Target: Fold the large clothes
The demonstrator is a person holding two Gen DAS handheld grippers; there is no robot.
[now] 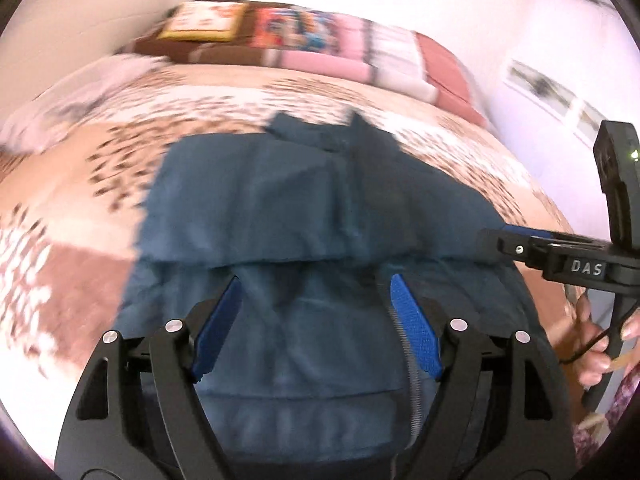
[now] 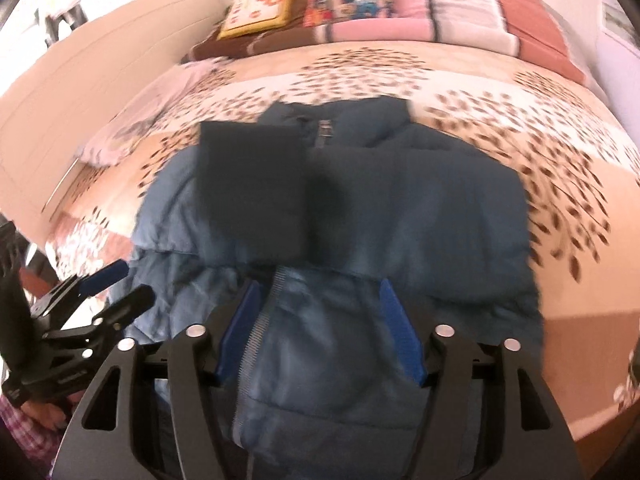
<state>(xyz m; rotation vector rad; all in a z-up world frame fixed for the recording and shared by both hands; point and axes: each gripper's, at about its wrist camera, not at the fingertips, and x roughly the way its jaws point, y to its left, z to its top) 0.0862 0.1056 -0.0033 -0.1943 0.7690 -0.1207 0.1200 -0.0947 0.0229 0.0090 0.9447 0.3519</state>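
- Our left gripper [image 1: 316,324] hangs with its jaws wide apart, gripping nothing, above the near hem of the blue puffer jacket [image 2: 340,216].
- The jacket lies zipper-up in the middle of the bed [image 2: 520,92], collar toward the far edge, one sleeve [image 2: 250,188] folded across the chest.
- Our right gripper [image 2: 318,328] is also spread wide and empty, over the zipper [image 2: 256,332] near the hem.
- We judge that the slick, puffy fabric could slide out of a shallow pinch, and that lifting the hem unevenly could spill the folded sleeve.
- A jaw could also snag the zipper teeth.
- Both views are motion-blurred; the hem itself is hidden behind the grippers, and we cannot tell how the other sleeve lies.
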